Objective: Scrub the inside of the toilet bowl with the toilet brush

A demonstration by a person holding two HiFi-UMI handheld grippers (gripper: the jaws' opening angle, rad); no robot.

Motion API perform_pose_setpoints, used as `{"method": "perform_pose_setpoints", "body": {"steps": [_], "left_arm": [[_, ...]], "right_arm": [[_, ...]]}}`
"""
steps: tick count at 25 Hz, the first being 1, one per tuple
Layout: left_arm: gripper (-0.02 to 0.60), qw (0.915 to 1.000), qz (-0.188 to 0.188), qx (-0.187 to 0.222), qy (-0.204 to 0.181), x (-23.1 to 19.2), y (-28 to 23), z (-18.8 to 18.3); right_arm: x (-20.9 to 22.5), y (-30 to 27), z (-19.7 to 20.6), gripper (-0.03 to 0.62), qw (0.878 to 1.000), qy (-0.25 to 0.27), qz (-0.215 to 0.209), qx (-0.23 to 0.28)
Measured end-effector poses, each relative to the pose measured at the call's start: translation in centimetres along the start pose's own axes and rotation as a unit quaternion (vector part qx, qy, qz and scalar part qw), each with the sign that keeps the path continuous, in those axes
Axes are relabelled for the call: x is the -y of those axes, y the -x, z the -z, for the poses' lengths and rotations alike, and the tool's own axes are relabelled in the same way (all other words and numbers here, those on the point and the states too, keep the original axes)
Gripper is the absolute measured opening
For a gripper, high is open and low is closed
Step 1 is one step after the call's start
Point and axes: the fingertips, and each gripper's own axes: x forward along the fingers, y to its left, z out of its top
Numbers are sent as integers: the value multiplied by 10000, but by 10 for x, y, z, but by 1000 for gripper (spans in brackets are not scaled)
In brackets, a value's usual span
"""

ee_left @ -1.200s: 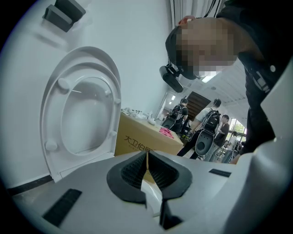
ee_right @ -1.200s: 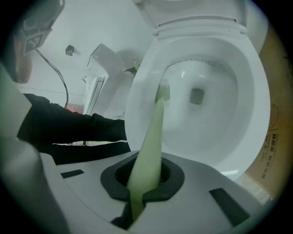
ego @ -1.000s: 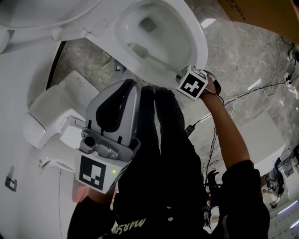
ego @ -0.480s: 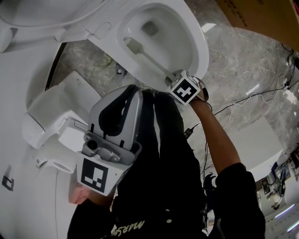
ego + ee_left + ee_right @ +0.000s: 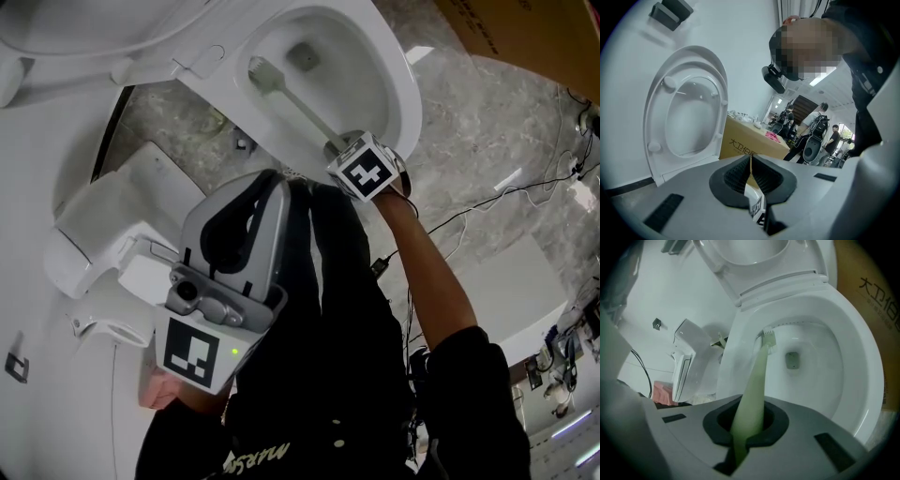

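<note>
The white toilet bowl lies open at the top of the head view. My right gripper, at the bowl's near rim, is shut on the pale green handle of the toilet brush. The brush head rests against the bowl's left inner wall, left of the drain hole. In the right gripper view the toilet brush runs up from my right gripper to its bristles just under the toilet bowl's rim. My left gripper is shut and empty, held back over the person's dark clothes.
The raised seat and lid stand against the white wall. A cardboard box sits right of the toilet. Cables trail over the marble floor. A white fixture stands at the left. People stand far off.
My right gripper has shifted a little left along the rim. The brush head has slid up the bowl's left wall toward the far side. My left gripper has barely moved.
</note>
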Motion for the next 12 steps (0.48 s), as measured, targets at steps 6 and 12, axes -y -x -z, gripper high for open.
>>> {"method": "perform_pose_setpoints", "body": {"steps": [6,12], "left_arm": [[35,10000,-31,-29,-26,-3,2,-1],[35,10000,3,-38,-7,-1,2,1]], "right_arm": [[16,3,-10,14,9994,-212,190,188],[39,13,-17,14,9975,-429,487,290]]}}
